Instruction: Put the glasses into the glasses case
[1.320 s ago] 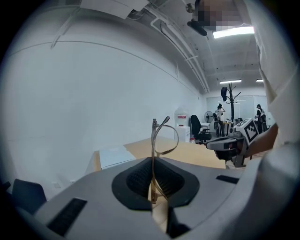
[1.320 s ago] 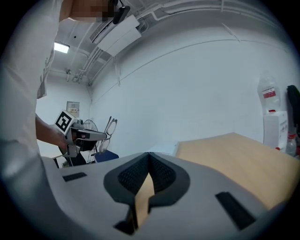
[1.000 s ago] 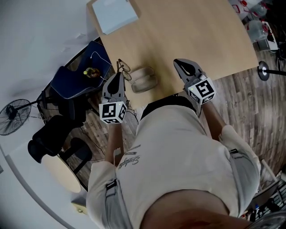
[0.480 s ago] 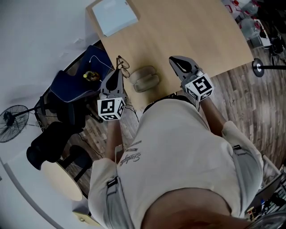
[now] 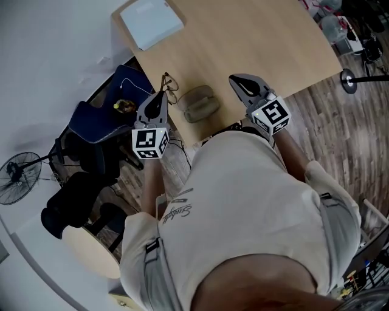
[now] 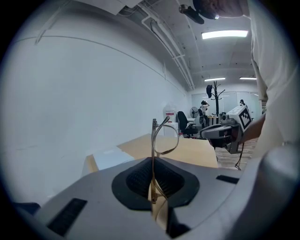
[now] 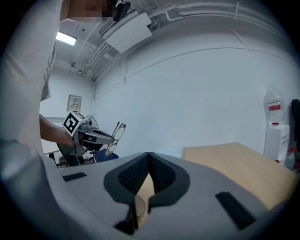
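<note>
The thin-framed glasses point(image 5: 169, 86) are off the table, at its near left edge, with my left gripper point(image 5: 160, 97) shut on one arm. In the left gripper view the glasses point(image 6: 161, 136) stand upright out of the closed jaws of that gripper point(image 6: 153, 161). The grey glasses case point(image 5: 197, 103) lies on the wooden table point(image 5: 255, 42) just right of the glasses. My right gripper point(image 5: 238, 81) hovers right of the case, shut and empty. In the right gripper view its pads point(image 7: 149, 157) meet, and the left gripper point(image 7: 91, 136) with the glasses point(image 7: 116, 132) shows at the left.
A white flat box point(image 5: 151, 15) lies at the table's far left corner. Left of the table are a blue chair point(image 5: 100, 112) with small items on it, a black chair point(image 5: 70, 197) and a floor fan point(image 5: 18, 170). Wooden floor lies to the right.
My left gripper has drifted slightly left and away with the glasses still in it. The right gripper has edged a little left, still shut.
</note>
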